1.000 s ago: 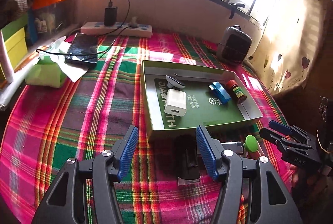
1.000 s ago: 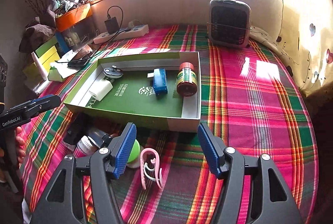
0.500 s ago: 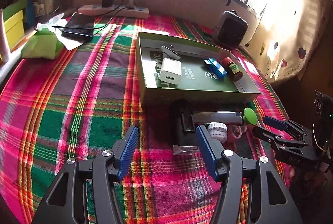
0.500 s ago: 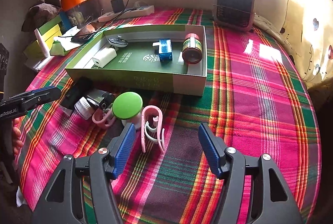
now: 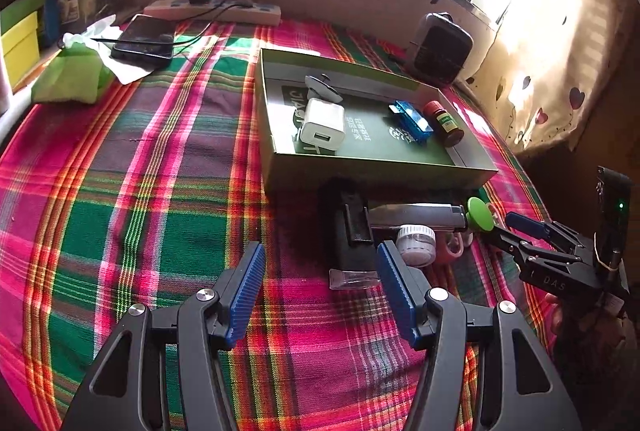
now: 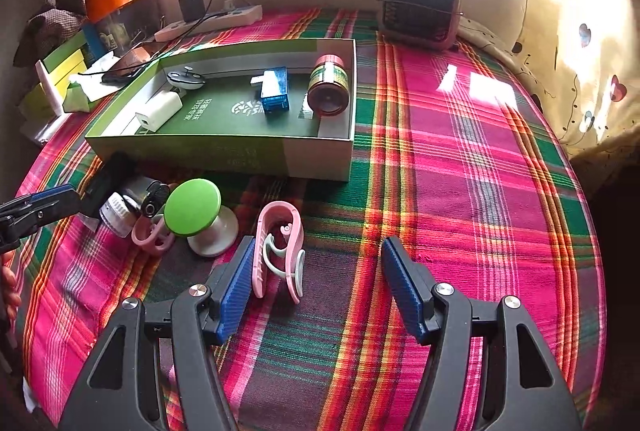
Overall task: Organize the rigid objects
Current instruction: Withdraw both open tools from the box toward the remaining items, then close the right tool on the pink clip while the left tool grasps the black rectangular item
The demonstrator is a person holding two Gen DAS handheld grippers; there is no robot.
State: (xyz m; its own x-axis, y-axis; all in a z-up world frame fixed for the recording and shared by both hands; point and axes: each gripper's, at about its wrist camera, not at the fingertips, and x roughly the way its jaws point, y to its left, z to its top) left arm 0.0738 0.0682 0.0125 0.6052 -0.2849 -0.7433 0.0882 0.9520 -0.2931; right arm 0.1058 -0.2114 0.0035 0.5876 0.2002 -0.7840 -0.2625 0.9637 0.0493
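Both claws spread wide, gripping nothing: left claw [image 5: 320,273] hovers beside the black case [image 5: 350,231], right claw [image 6: 318,273] beside the pink clip [image 6: 278,249]; both lie on the plaid worktop [image 6: 460,167] before the green box [image 6: 224,153].

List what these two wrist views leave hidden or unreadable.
- Right view: the small white-capped jar is partly hidden behind the left claw.
- Left view: the pale pink plastic clip is mostly hidden behind that jar.
- Both views: the green cardboard box has print too small to read.
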